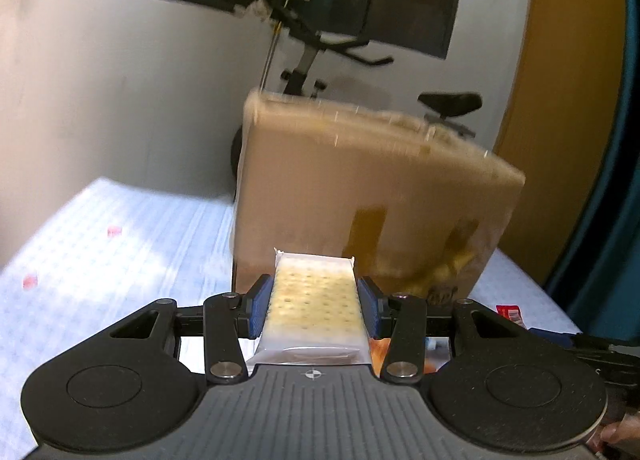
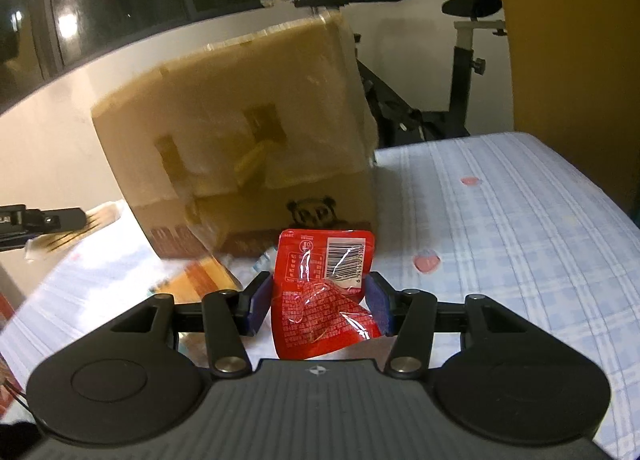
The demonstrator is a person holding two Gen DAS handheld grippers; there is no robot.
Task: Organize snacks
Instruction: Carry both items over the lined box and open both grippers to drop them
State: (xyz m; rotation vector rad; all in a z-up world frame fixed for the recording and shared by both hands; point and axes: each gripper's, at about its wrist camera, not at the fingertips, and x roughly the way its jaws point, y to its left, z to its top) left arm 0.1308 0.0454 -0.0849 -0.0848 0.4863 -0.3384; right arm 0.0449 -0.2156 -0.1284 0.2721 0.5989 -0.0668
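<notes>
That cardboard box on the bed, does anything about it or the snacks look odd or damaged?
The cardboard box is patched with tape strips but sits upright. The red packet in the right tongs is crumpled. The cracker pack in the left tongs looks intact. Nothing looks spilled.

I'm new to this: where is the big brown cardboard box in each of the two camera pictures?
Left wrist view: the big brown cardboard box fills the centre, just beyond the held clear-wrapped cracker packet.
Right wrist view: the box stands centre-left, behind the held red foil snack packet.
Shared landmark: the black exercise bike behind the box.
</notes>
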